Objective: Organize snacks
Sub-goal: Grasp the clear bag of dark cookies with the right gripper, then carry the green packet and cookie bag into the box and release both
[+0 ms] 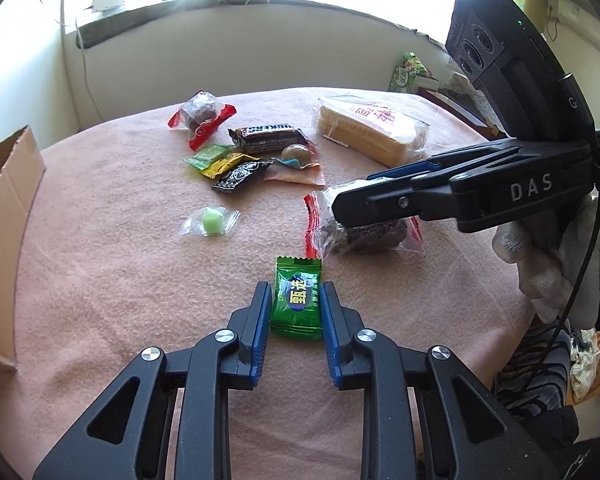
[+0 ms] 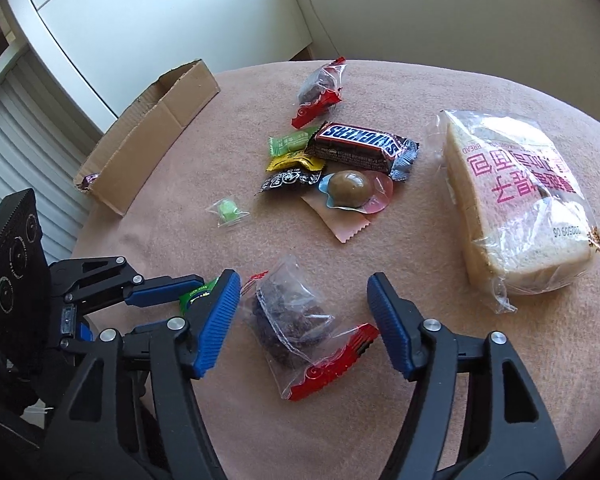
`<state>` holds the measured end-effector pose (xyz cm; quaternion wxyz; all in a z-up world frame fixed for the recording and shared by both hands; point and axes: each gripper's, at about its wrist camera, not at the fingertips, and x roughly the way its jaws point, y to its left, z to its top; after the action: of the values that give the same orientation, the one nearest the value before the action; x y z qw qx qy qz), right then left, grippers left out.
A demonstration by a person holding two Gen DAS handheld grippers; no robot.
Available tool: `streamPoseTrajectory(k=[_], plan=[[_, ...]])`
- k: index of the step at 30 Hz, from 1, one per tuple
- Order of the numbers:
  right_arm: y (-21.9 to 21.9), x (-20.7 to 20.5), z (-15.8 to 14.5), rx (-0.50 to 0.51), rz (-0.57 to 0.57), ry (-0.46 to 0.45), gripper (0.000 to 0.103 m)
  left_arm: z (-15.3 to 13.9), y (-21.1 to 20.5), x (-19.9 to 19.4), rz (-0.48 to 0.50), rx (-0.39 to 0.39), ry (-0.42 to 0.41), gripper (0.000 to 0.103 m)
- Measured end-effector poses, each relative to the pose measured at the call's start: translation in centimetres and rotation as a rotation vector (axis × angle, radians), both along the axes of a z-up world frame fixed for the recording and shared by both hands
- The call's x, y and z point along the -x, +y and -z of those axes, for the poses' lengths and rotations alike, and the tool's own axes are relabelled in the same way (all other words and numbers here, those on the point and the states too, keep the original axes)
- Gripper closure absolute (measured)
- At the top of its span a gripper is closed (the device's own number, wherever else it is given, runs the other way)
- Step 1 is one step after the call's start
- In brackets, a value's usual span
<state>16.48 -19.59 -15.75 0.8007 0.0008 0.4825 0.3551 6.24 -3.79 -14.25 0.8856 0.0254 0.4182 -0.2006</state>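
My left gripper (image 1: 296, 300) has its blue pads on both sides of a green wrapped candy (image 1: 297, 300) on the pink tablecloth; the pads touch its edges. My right gripper (image 2: 302, 300) is open, its jaws wide around a dark cake in a clear and red wrapper (image 2: 296, 320), which also shows in the left wrist view (image 1: 360, 232). A cardboard box (image 2: 152, 120) stands at the table's far left, its flap in the left wrist view (image 1: 4, 232).
Further back lie a Snickers bar (image 2: 360, 144), a second wrapped dark cake (image 2: 318, 88), small green, yellow and black candies (image 2: 292, 160), a chocolate ball (image 2: 350, 190), a small pale green sweet (image 2: 228, 210) and a bag of sliced bread (image 2: 516, 200).
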Motion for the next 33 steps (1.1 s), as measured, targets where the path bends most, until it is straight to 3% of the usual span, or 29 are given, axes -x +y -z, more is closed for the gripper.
streamPoseTrajectory(k=[3,7,9,10,13,22,33], plan=[[-0.4,0.6,-0.5,-0.005,-0.045,-0.015,0.034,0.0,0.1,-0.1,-0.003,0.004,0.002,0.080],[0.7,1.8,-0.4,0.096,-0.111,-0.069,0.034,0.0,0.5,-0.1,-0.020,0.021,0.010,0.080],[1.5,2.3,0.2,0.164,-0.131,-0.096,0.040,0.0,0.7,-0.1,-0.026,0.028,0.012,0.080],[1.9,2.4,0.7,0.199,-0.145,-0.100,0.053,0.0,0.7,0.0,-0.029,0.026,0.010,0.080],[2.8,2.9,0.8,0.255,-0.153,-0.154,0.058,0.0,0.8,0.2,-0.036,0.028,0.007,0.080],[3.7,3.4,-1.7,0.209,-0.089,-0.223,0.062,-1.1,2.6,0.8,-0.088,0.060,-0.023,0.080],[6.9,4.1,-5.9,0.162,-0.092,-0.298,0.063,-4.1,6.8,1.4,-0.176,0.106,-0.107,0.080]])
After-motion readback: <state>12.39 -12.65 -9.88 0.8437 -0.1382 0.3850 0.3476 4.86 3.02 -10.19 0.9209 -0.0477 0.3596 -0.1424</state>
